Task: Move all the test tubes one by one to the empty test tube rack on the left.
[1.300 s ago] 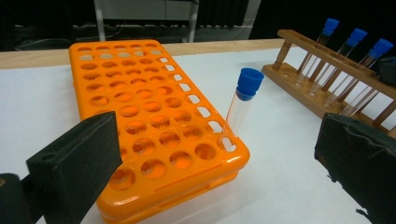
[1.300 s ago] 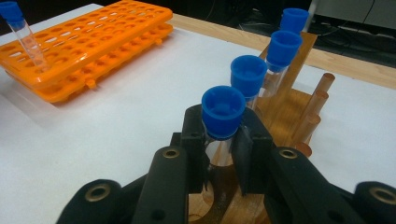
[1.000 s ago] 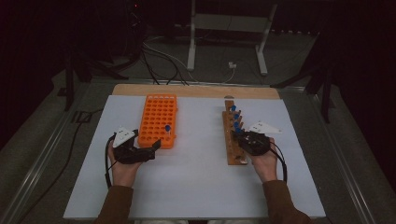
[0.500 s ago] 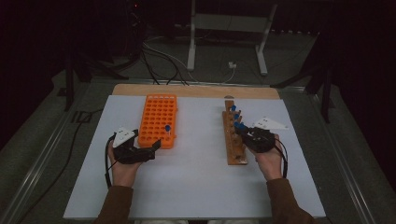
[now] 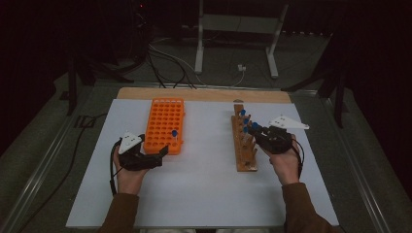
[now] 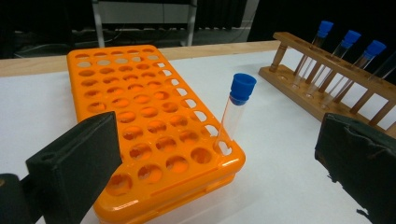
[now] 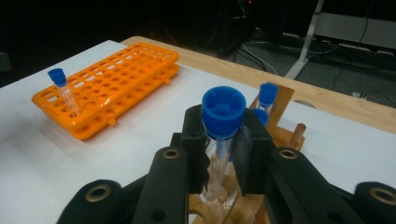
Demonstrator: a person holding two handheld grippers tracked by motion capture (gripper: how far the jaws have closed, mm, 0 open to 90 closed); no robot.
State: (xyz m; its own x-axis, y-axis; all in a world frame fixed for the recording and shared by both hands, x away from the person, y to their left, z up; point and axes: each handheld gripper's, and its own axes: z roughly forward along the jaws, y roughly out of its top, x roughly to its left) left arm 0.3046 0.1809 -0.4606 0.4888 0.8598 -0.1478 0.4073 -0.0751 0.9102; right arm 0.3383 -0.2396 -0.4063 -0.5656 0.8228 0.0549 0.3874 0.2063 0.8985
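An orange tube rack [image 5: 164, 125] [image 6: 140, 121] [image 7: 107, 88] lies left of centre on the white table, with one blue-capped tube [image 5: 174, 134] [image 6: 236, 112] [image 7: 63, 91] standing in a near corner hole. A wooden rack [image 5: 243, 141] [image 6: 327, 74] holds several blue-capped tubes [image 6: 348, 51]. My right gripper [image 5: 256, 130] [image 7: 223, 140] is shut on a blue-capped tube [image 7: 222, 126] just under its cap, lifted partly above the wooden rack [image 7: 275, 140]. My left gripper [image 5: 160, 153] [image 6: 215, 154] rests open by the orange rack's near end, its jaws wide apart and nothing between the pads.
A bare wooden strip [image 5: 204, 94] runs along the table's far edge. Beyond it are cables [image 5: 170, 58] and a metal stand [image 5: 233, 39] on the dark floor. Bare white tabletop [image 5: 204, 184] lies between the racks and toward the person.
My right gripper has risen a little over the wooden rack with the tube in its grip. The left gripper has stayed where it was.
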